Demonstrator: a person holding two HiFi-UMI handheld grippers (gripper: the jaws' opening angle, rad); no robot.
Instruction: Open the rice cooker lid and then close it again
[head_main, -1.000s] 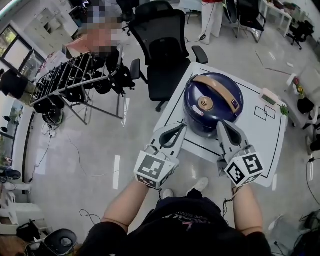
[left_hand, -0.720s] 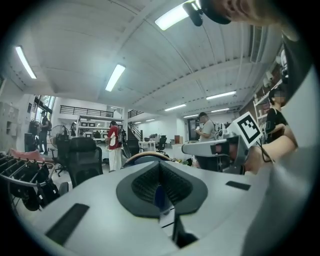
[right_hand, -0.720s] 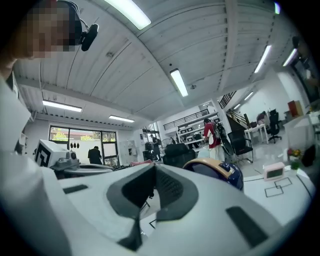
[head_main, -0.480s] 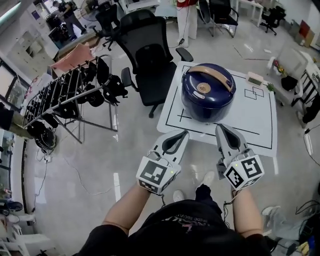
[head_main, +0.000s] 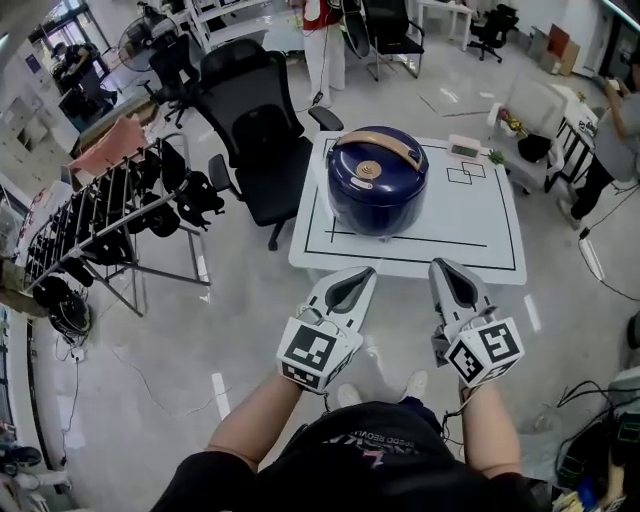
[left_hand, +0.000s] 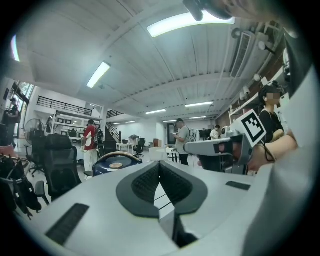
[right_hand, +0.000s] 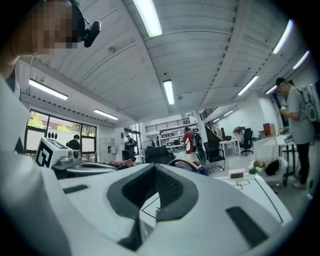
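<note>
A dark blue rice cooker (head_main: 377, 180) with a tan handle stands on the white table (head_main: 470, 225), its lid down. In the left gripper view the rice cooker (left_hand: 116, 162) shows beyond the jaws; in the right gripper view only the rim of the rice cooker (right_hand: 192, 166) peeks over them. My left gripper (head_main: 366, 273) and right gripper (head_main: 441, 266) are both shut and hold nothing. They point level toward the table from just off its near edge, well short of the cooker.
A black office chair (head_main: 250, 130) stands left of the table. A metal rack (head_main: 110, 215) with dark gear is at the far left. A small white clock (head_main: 465, 151) and a little plant (head_main: 496, 157) sit at the table's far right. People stand in the background.
Both grippers have drawn back from the rice cooker's sides to off the table's near edge. The cooker now lies farther away in the head view, its lid down throughout.
</note>
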